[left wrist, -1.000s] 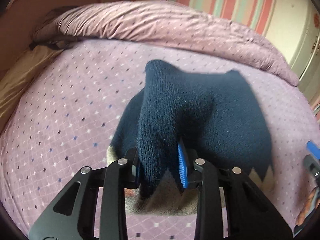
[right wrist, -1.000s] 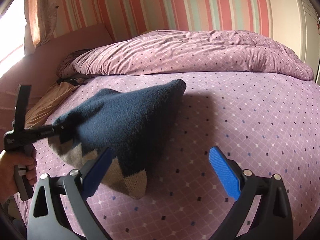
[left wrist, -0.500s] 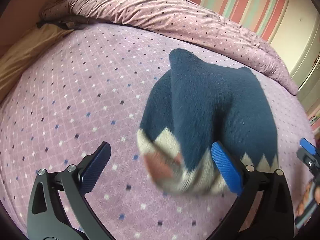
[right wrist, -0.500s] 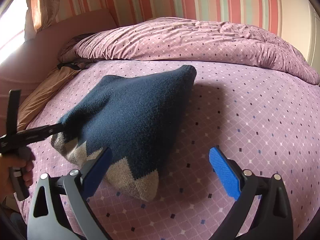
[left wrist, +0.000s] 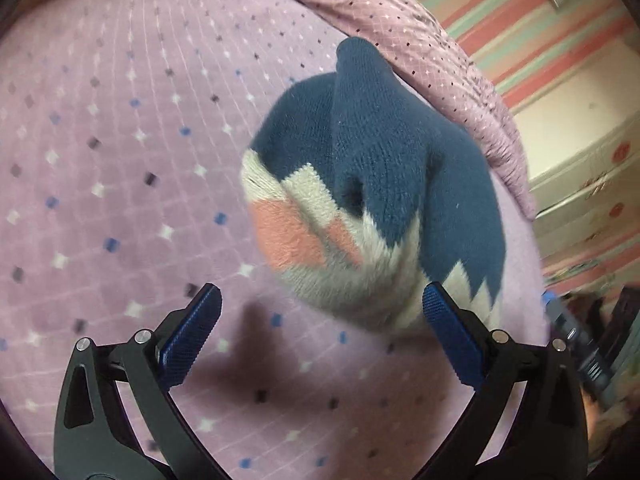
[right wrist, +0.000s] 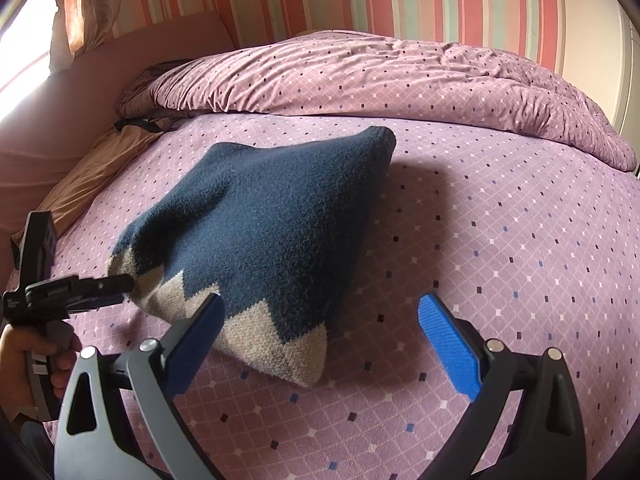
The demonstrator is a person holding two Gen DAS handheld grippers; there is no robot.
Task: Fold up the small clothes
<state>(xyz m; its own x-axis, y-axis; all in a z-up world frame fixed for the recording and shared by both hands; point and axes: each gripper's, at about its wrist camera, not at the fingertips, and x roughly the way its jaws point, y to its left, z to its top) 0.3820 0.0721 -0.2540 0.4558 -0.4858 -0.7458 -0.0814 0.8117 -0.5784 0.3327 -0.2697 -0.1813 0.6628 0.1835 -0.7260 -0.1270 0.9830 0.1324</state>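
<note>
At the right wrist view's left edge, the left gripper stands with jaws spread, having just opened. The navy knitted garment with a beige zigzag hem lies mid-frame on the mauve diamond-patterned bedsheet. Lower frame, the right gripper gapes empty.

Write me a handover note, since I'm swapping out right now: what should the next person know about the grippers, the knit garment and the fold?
Left gripper: open, jaws just opened and let go; nothing between the pads now.
Right gripper: open, empty, hovering at the garment's near edge.
Navy knit garment with a beige zigzag hem lies on the purple bedsheet, humped, one layer thrown over another. The crumpled duvet sits behind it.
Done: apparently a first fold-over, released.
Left: flatten the hump, square the edges, probably fold again.
</note>
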